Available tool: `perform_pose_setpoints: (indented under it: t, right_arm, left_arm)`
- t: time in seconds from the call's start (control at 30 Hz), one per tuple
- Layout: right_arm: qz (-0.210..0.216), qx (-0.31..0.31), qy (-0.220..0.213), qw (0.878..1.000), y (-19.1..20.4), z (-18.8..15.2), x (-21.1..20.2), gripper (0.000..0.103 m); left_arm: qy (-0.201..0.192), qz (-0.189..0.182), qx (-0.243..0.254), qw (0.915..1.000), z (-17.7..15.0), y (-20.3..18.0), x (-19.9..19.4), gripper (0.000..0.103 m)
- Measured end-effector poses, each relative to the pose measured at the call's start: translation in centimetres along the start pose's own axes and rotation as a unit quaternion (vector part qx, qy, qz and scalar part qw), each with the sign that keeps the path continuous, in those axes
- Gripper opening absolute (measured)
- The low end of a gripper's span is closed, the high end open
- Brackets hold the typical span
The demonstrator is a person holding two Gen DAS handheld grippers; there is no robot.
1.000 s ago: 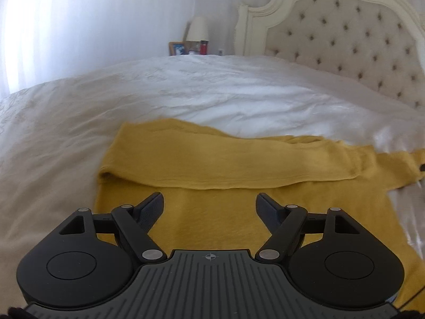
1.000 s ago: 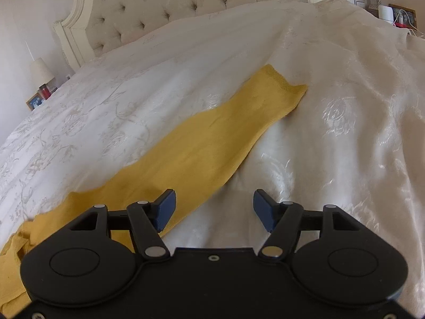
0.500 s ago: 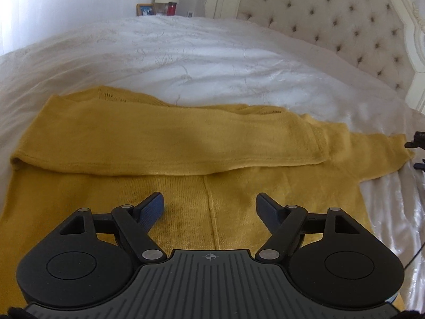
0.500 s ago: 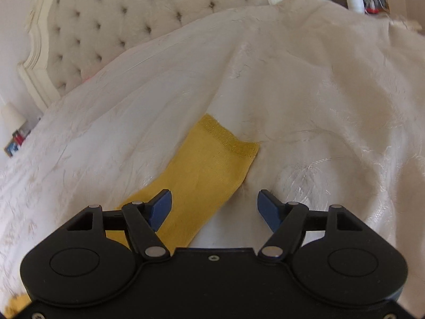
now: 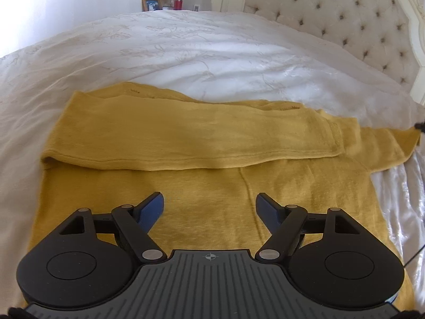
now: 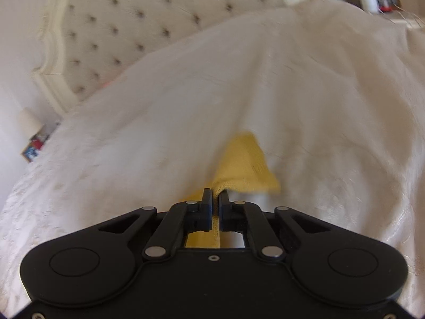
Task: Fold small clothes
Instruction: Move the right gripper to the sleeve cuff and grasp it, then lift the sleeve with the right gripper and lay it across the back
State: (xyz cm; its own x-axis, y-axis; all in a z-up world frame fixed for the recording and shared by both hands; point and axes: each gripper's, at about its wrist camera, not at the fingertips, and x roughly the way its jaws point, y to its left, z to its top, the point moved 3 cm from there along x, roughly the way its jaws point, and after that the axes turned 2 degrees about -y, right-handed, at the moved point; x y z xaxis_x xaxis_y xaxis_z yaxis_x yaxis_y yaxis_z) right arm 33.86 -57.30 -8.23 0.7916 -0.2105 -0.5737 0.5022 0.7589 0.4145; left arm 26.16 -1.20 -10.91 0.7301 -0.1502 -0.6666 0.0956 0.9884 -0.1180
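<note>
Now the yellow sweater [image 5: 202,186] lies flat on the white bedspread [image 5: 186,47], one sleeve folded across its body.
Its other sleeve's cuff [image 6: 247,164] is pinched in the right gripper [image 6: 215,195], whose jaws have just closed on it. The left gripper [image 5: 209,203] hangs over the sweater's body, jaws wide apart, holding nothing. A tufted headboard [image 5: 345,18] stands behind.

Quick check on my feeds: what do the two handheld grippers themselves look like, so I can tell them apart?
Both are matte black, with two round discs, silver pivot pins and linkage arms leading to blue-faced fingers. The left gripper has a grey ribbed centre plate bearing a small crosshair mark. The right gripper has a plain, smooth black plate with small screws. No hands or sleeves are in view.
</note>
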Motion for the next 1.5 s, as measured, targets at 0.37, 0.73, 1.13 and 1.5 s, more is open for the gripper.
perform_pose_setpoints:
  t: [0.37, 0.73, 1.13, 1.5]
  right_arm:
    - [0.208, -0.13, -0.022, 0.969, 18.6, -1.8, -10.3, 0.011]
    - [0.334, -0.269, 0.059, 0.901, 34.0, -18.9, -12.5, 0.01]
    - [0.348, -0.359, 0.157, 0.852, 32.1, -32.0, -12.2, 0.061]
    - [0.285, -0.272, 0.074, 0.916, 25.0, -26.2, -11.5, 0.062]
  left_arm:
    - [-0.016, 0.008, -0.011, 0.9998, 0.7, 4.7, -3.1, 0.075]
    - [-0.014, 0.028, -0.037, 0.9988, -0.3, 10.3, -5.2, 0.075]
    - [-0.003, 0.016, -0.053, 0.9985, -0.4, 12.2, -5.0, 0.075]
    - [-0.024, -0.042, -0.014, 0.9987, 3.2, 7.4, -1.8, 0.075]
